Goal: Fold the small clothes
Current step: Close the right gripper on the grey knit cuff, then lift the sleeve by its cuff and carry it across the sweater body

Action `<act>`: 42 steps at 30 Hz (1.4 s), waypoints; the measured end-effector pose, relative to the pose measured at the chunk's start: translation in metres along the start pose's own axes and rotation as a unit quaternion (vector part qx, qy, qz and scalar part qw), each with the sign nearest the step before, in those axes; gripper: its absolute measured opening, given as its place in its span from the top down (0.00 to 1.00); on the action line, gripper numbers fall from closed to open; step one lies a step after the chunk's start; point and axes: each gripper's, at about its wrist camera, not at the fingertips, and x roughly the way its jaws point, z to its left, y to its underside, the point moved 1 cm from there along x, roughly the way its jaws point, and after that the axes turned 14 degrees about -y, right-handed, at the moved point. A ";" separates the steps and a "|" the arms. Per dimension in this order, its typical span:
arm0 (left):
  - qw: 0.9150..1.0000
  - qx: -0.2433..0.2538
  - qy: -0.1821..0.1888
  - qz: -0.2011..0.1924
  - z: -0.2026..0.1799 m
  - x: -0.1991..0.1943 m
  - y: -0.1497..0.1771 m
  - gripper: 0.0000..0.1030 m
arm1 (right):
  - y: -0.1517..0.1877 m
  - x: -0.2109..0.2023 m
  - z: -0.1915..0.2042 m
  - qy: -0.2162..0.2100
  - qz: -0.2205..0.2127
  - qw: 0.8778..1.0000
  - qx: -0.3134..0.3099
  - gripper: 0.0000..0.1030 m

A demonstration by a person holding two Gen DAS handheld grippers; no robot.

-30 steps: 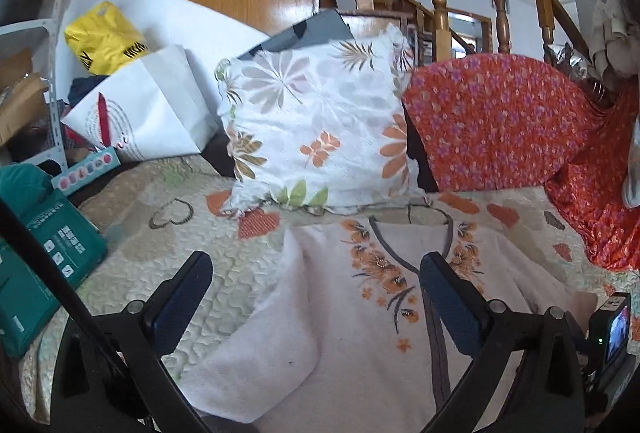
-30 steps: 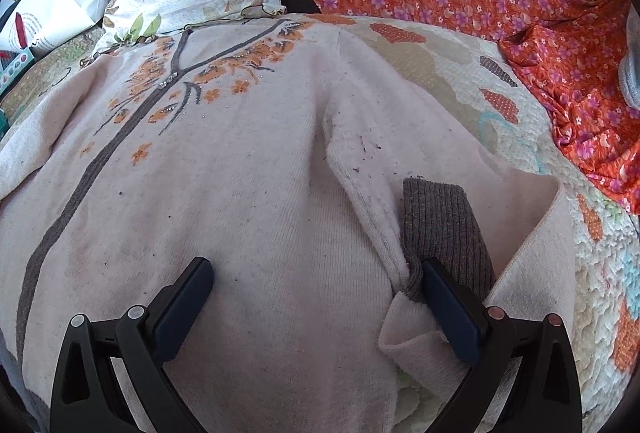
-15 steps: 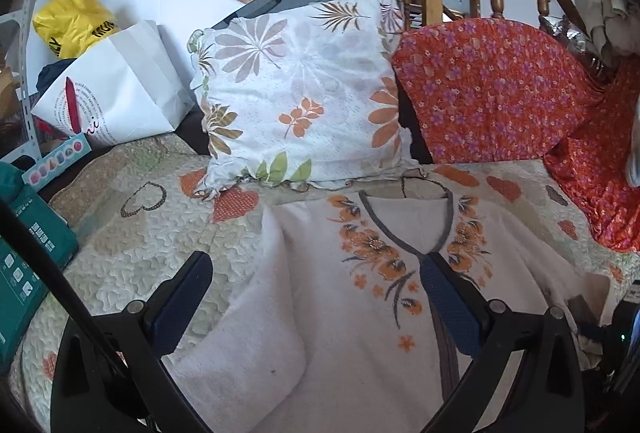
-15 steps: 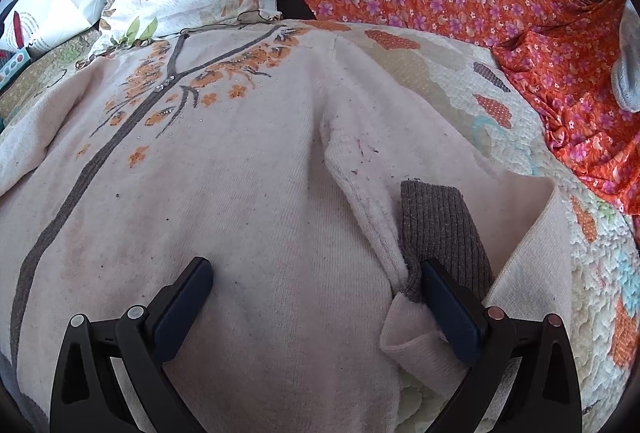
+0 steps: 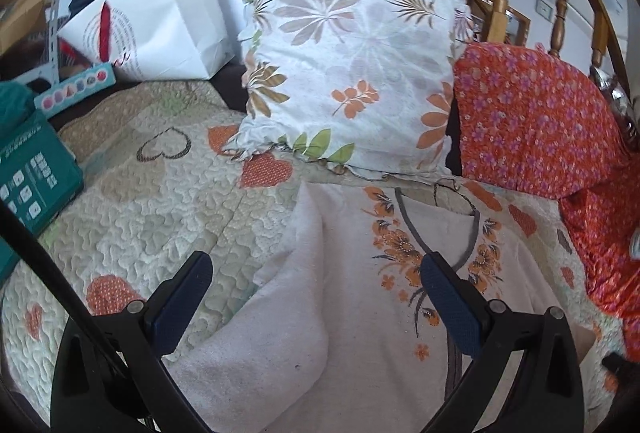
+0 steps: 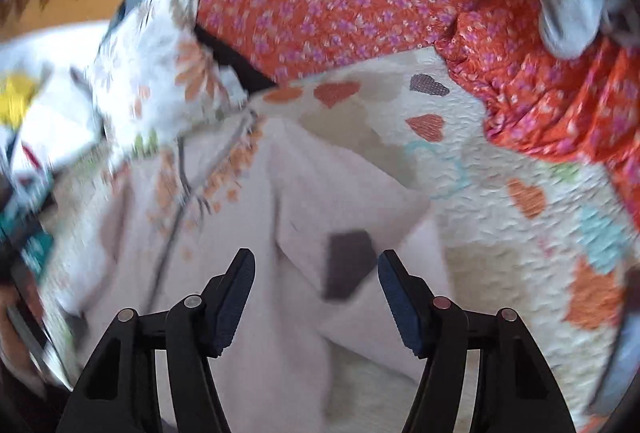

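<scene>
R gripper (image 6: 316, 297) agape above sweater (image 6: 240, 273)

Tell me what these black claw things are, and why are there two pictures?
They are grabbing tools, one in each of a person's hands. Each has a small camera looking out along its two fingers, so you get two pictures.

The left picture looks past the left claw. Its jaws are wide open, with nothing in them. Below lies a pale sweater with orange flowers, spread on a quilt with hearts. Behind it stands a flowery pillow.

The right picture is blurry. The right claw is open too, above the sweater's sleeve, where a dark cuff shows. Neither claw holds anything.
</scene>
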 end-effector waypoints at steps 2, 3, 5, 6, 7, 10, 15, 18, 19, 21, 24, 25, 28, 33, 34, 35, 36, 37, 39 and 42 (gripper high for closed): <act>1.000 -0.015 0.004 0.012 0.007 0.002 0.000 0.00 | 0.013 0.003 0.006 0.015 0.027 0.999 -0.029 0.34; 1.000 -0.021 0.005 0.018 0.010 0.003 0.001 0.00 | 0.019 0.006 0.008 0.018 0.038 0.998 -0.039 0.34; 0.999 -0.025 0.007 0.027 0.013 0.005 0.004 0.00 | 0.026 0.011 0.009 0.036 0.049 0.997 -0.047 0.35; 0.999 -0.025 0.007 0.030 0.014 0.006 0.005 0.00 | 0.029 0.012 0.006 0.054 0.047 0.996 -0.046 0.36; 0.999 -0.023 0.006 0.032 0.015 0.006 0.006 0.00 | 0.027 0.013 0.002 0.066 0.039 0.996 -0.039 0.37; 0.999 -0.016 0.006 0.033 0.015 0.006 0.007 0.00 | 0.016 0.019 -0.001 0.064 0.039 0.996 -0.042 0.44; 0.999 -0.018 0.005 0.032 0.014 0.005 0.008 0.00 | 0.010 0.058 0.019 0.026 0.105 0.991 -0.079 0.57; 0.999 -0.017 0.005 0.036 0.014 0.006 0.009 0.00 | 0.014 0.086 0.017 0.088 0.129 0.983 -0.100 0.68; 0.999 -0.017 0.006 0.038 0.014 0.007 0.009 0.00 | 0.013 0.091 0.013 0.104 0.129 0.981 -0.097 0.70; 0.999 -0.018 0.009 0.045 0.014 0.009 0.010 0.00 | 0.009 0.098 -0.004 0.124 0.120 0.983 -0.067 0.75; 0.998 -0.020 0.016 0.054 0.013 0.012 0.010 0.00 | 0.006 0.104 -0.017 0.125 0.123 0.984 -0.039 0.85; 0.998 -0.020 0.017 0.056 0.012 0.012 0.011 0.00 | 0.005 0.105 -0.018 0.124 0.127 0.983 -0.039 0.88; 0.998 -0.018 0.019 0.056 0.010 0.011 0.011 0.00 | -0.007 0.094 -0.016 0.112 0.126 0.985 -0.031 0.95; 0.999 -0.015 0.012 0.046 0.010 0.009 0.009 0.00 | -0.039 0.046 0.019 -0.081 0.094 0.992 0.003 0.95; 0.999 -0.016 0.014 0.047 0.010 0.009 0.009 0.00 | -0.043 0.039 0.032 -0.158 0.101 0.982 0.003 0.95; 0.999 -0.016 0.014 0.049 0.010 0.009 0.010 0.00 | -0.045 0.035 0.042 -0.217 0.106 0.970 0.003 0.95; 0.999 -0.015 0.013 0.049 0.011 0.010 0.010 0.00 | -0.047 0.032 0.057 -0.279 0.116 0.953 -0.005 0.94; 0.999 -0.016 0.011 0.049 0.011 0.010 0.010 0.00 | -0.048 0.032 0.065 -0.293 0.119 0.949 -0.017 0.94; 0.999 -0.019 0.003 0.049 0.014 0.012 0.009 0.00 | -0.051 0.040 0.080 -0.208 0.105 0.970 -0.066 0.76; 0.998 -0.033 0.000 0.050 0.022 0.012 0.007 0.00 | -0.044 0.056 0.084 -0.102 0.096 0.985 -0.096 0.62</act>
